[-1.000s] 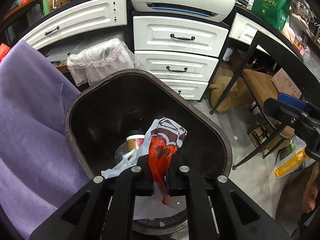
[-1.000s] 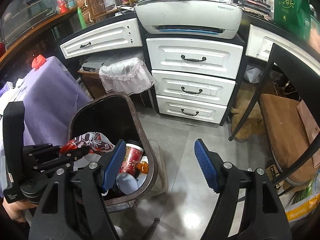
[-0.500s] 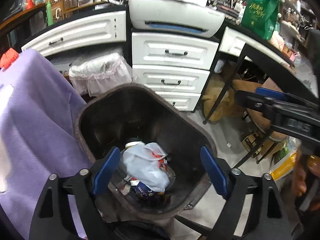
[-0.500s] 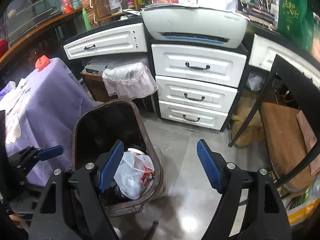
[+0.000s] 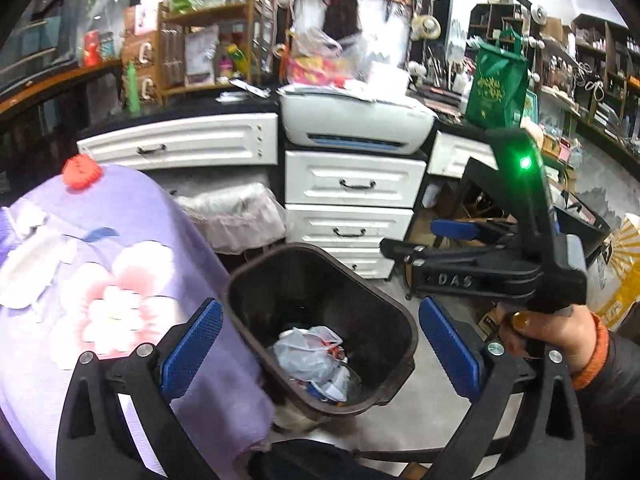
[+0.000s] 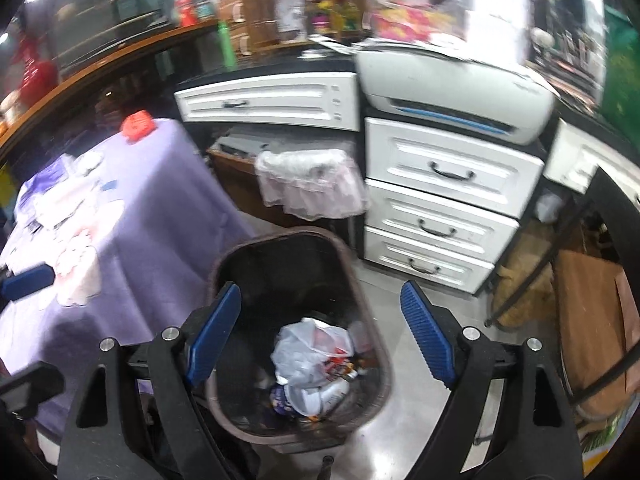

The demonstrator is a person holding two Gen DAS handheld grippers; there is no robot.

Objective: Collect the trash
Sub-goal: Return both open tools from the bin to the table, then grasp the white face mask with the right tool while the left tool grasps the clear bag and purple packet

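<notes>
White plastic trash bag (image 5: 308, 354) was found lying inside the dark bin (image 5: 400, 316) beside the purple cloth (image 5: 120, 280). Left gripper (image 5: 320, 344) and right gripper (image 6: 320, 334) were observed opening wide, nothing held.

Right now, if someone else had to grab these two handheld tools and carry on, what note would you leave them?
Left tool: jaws opening, nothing between them, above the bin.
Right tool: jaws also opening, empty, above the same bin.
Dark trash bin stands on the floor beside the purple-covered table, in front of the white drawers.
Done: a crumpled white plastic bag with red print lies in the bin on other rubbish.
Left: look for more trash; papers on the purple table may need checking.
</notes>
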